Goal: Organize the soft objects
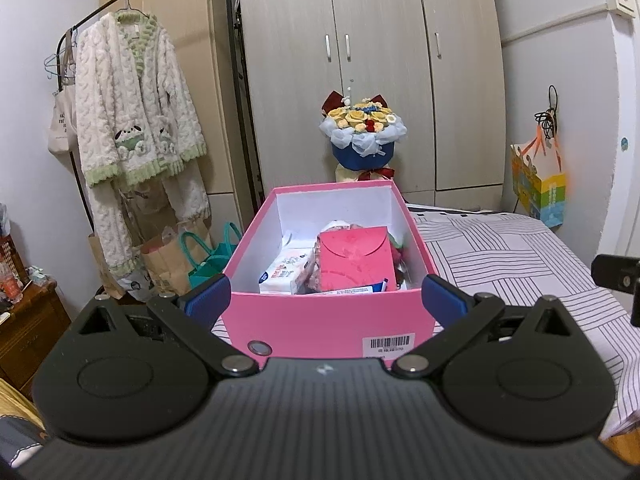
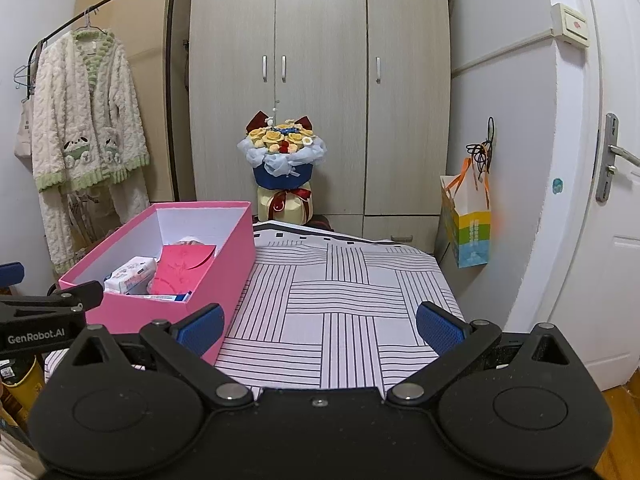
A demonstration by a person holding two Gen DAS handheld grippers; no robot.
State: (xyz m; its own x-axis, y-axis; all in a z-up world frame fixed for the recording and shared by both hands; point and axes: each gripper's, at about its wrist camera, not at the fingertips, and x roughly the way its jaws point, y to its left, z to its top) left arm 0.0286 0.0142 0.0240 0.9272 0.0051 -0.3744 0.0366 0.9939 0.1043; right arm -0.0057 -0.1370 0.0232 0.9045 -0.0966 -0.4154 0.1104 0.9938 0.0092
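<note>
Two grippers are seen, each with its fingers spread wide and nothing held between them. The left gripper (image 1: 326, 300) is held low just before the near short wall of a pink box (image 1: 328, 320), with one blue finger pad (image 1: 210, 300) outside each near corner of the box; contact with the walls cannot be told. The right gripper (image 2: 320, 330) is held over bare striped bedsheet (image 2: 340, 300), with the pink box (image 2: 160, 308) just to its left. The box is set on the bed at its left edge, open at the top. Inside it, a white tissue pack (image 1: 286, 272) is laid at the near left, and a red envelope-like pouch (image 1: 356, 260) is leaned beside it on the right; other small items are tucked behind and cannot be made out. Beyond the far end of the bed, a flower bouquet (image 2: 282, 156) is stood before a wardrobe (image 2: 320, 80). A fleece robe (image 1: 132, 128) is hung on a rack at the left.
</note>
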